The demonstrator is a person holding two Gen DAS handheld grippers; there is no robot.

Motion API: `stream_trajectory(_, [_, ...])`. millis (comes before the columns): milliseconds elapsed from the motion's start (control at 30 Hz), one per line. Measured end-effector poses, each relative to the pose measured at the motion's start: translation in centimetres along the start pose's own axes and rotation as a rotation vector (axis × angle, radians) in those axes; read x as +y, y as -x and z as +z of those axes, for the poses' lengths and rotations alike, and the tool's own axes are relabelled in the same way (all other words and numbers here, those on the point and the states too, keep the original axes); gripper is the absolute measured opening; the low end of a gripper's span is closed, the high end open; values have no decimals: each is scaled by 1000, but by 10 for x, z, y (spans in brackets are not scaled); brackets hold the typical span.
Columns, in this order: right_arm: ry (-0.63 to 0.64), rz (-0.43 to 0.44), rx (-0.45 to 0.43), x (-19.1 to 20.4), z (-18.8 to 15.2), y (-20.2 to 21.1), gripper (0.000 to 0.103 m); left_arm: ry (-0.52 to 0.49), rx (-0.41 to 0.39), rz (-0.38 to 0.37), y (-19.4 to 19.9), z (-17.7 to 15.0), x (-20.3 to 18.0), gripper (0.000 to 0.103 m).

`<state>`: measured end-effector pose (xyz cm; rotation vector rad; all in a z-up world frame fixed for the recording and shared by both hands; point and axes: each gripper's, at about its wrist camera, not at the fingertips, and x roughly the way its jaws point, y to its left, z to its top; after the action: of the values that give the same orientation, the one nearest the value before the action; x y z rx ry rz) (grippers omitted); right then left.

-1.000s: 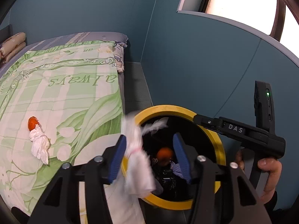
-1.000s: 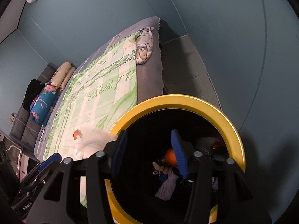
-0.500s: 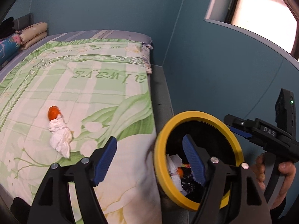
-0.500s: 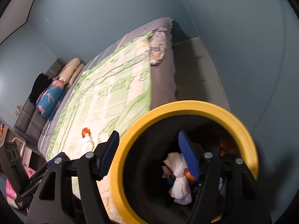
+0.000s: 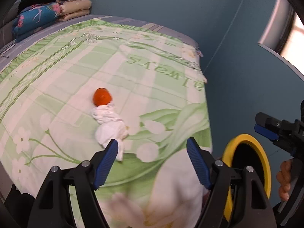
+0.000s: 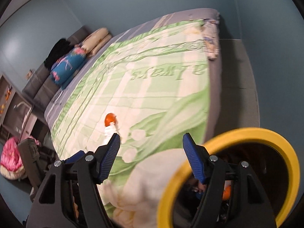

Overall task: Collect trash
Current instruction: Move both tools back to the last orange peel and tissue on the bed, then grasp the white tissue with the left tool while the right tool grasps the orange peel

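A crumpled white tissue (image 5: 110, 127) and a piece of orange peel (image 5: 102, 99) lie together on the green floral bed cover (image 5: 76, 72). They also show in the right wrist view: the tissue (image 6: 109, 133) and the peel (image 6: 110, 119). My left gripper (image 5: 152, 153) is open and empty, above the bed just right of the tissue. My right gripper (image 6: 151, 148) is open and empty, over the bed's corner beside the yellow-rimmed trash bin (image 6: 266, 134), which holds dark trash. The bin's rim (image 5: 230, 152) shows at the right in the left wrist view.
Folded pillows and a blue blanket (image 5: 38, 19) are stacked at the head of the bed. Teal walls close in on the right. A grey floor strip (image 6: 237, 79) runs beside the bed. A pink bag (image 6: 11, 157) and shelves stand on the left.
A white tissue dropped from my left gripper into the bin. Both grippers then swung left, away from the bin and toward the bed, bringing the tissue and peel closer.
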<state>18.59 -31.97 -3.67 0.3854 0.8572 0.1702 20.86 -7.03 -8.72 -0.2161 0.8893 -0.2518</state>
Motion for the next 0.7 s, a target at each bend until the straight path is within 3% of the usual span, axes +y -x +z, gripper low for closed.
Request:
stream_trajectory(433, [117,31,208,77,40,-116,65,148,41,69,-44,10,69,72])
stream_trajectory(700, [165,59,420,121,59,-208,65,264,88,64,-76,9,98,72])
